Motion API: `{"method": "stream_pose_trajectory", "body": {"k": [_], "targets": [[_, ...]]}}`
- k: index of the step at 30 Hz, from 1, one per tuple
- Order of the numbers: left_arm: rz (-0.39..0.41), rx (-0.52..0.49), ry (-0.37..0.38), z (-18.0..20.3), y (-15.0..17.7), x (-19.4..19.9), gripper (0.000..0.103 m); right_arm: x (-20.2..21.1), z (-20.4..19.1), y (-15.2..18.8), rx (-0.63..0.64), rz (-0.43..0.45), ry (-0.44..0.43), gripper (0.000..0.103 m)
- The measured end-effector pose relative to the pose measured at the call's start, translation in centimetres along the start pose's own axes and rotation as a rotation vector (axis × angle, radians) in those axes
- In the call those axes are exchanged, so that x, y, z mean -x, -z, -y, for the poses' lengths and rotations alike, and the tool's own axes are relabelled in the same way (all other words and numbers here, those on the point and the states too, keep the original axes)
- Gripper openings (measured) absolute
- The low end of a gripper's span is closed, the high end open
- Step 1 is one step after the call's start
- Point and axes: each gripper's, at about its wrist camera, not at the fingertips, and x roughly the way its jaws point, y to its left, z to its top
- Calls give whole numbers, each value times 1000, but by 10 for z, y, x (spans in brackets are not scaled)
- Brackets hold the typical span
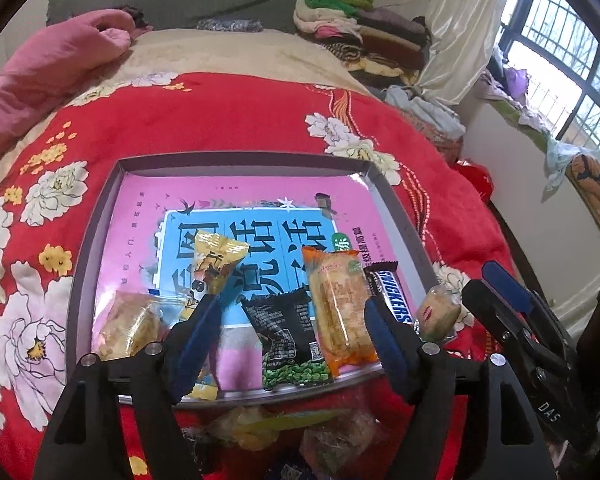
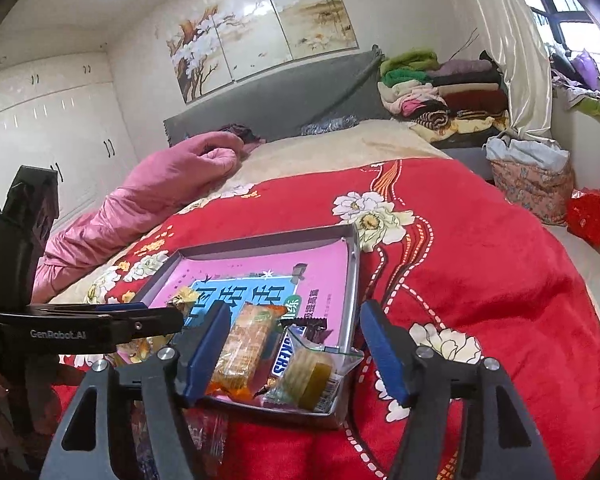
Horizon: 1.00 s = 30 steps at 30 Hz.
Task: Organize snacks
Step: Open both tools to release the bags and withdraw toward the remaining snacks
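Soft window (image 1: 572,80) daylight (fisheye-warped edges)

Your left gripper (image 1: 292,312) points steeply downward, its jaws standing well apart with nothing pressed between the blue pads (image 1: 198,332). Your right gripper (image 2: 296,340) is angled down more gently, jaws likewise parted and pads (image 2: 382,350) clear of contact. In the left wrist view, your right gripper (image 1: 496,288) sits just beside the left one, at its right. In the right wrist view, your left gripper (image 2: 140,312) crosses in from the left edge, lying close alongside. No hand or sleeve can be made out clearly in either view.
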Motion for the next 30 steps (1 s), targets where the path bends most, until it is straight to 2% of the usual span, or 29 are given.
{"method": "stream_pose_trajectory", "body": {"k": [10,21,30], "targets": [[25,4,-13,-6,-1,12,79,7,-11,0,28,9,-19,77],[73,-21,-30,-10,4,38,79,31,-22,-2,18,72,-21,85],[97,-32,-35,-17,12,58,79,40,-29,2,6,51,-24,87]]}}
